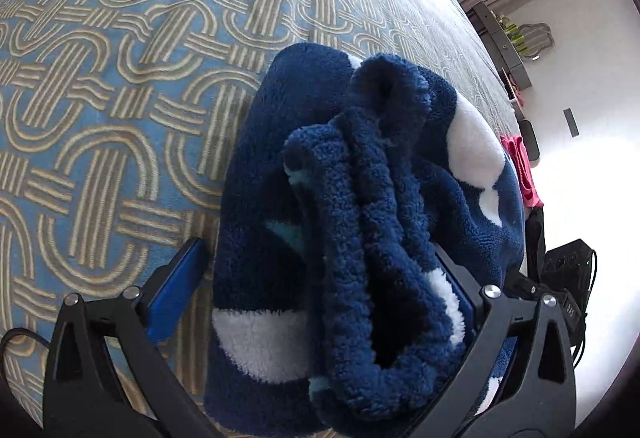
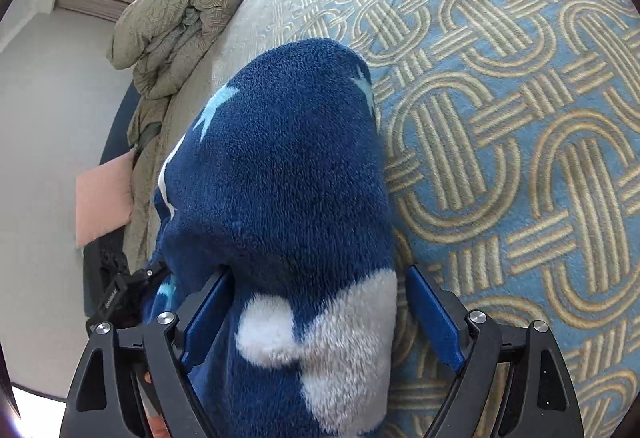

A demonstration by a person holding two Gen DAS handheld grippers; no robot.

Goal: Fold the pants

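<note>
The pants [image 1: 360, 198] are dark blue fleece with white and light blue patches, bunched in thick folds on the patterned bed cover [image 1: 120, 78]. My left gripper [image 1: 320, 278] is open, its blue fingers [image 1: 176, 286] spread wide on either side of the bundle's near end. In the right wrist view the pants [image 2: 280, 178] fill the middle. My right gripper [image 2: 316, 314] is also open, with its blue fingers [image 2: 432, 314] on both sides of a white-patched fold. Neither gripper pinches the fabric.
The bed cover [image 2: 500, 158] is blue with tan looped lines. A rolled green quilt [image 2: 184, 6] lies at the bed's far edge. A pink cloth [image 1: 520, 166], a black device with cables [image 1: 568, 270] and a dark shelf [image 1: 504, 38] stand beside the bed.
</note>
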